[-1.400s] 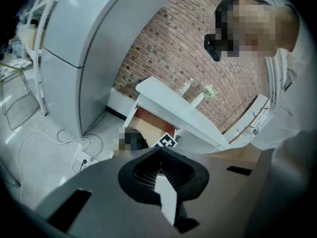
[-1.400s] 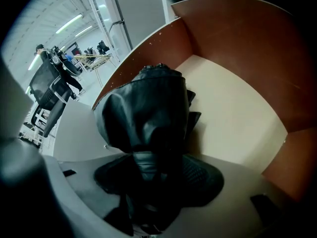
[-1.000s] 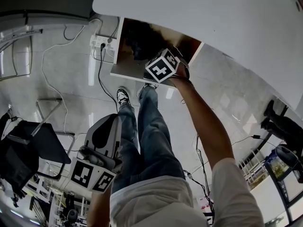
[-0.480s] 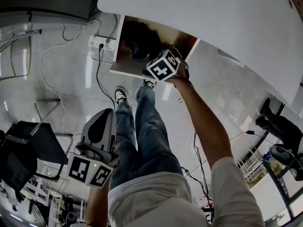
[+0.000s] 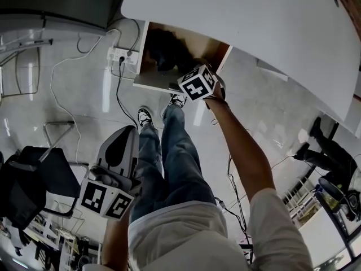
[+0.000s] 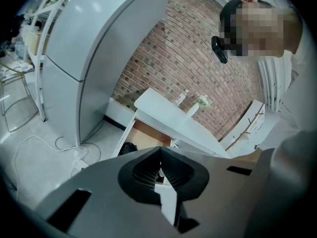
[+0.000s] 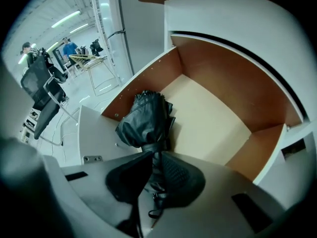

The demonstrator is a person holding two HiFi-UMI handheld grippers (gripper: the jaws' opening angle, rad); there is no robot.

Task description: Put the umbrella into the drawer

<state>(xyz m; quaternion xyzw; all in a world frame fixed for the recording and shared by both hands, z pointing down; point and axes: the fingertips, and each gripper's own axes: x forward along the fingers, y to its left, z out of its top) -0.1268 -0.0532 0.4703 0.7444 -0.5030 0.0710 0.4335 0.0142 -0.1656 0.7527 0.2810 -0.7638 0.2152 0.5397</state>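
While my right gripper (image 7: 151, 157), its jaws just closing, seems to pinch the black umbrella (image 7: 145, 118) by its handle, the umbrella lies at twelve o'clock in the open drawer (image 7: 218, 83). My left gripper (image 6: 159, 168) is closed and empty.

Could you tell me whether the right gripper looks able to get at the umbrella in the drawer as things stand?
Probably yes: the drawer stands open with nothing over the umbrella, and the jaws of the right gripper, which have just been closing, already seem to grip its handle end.
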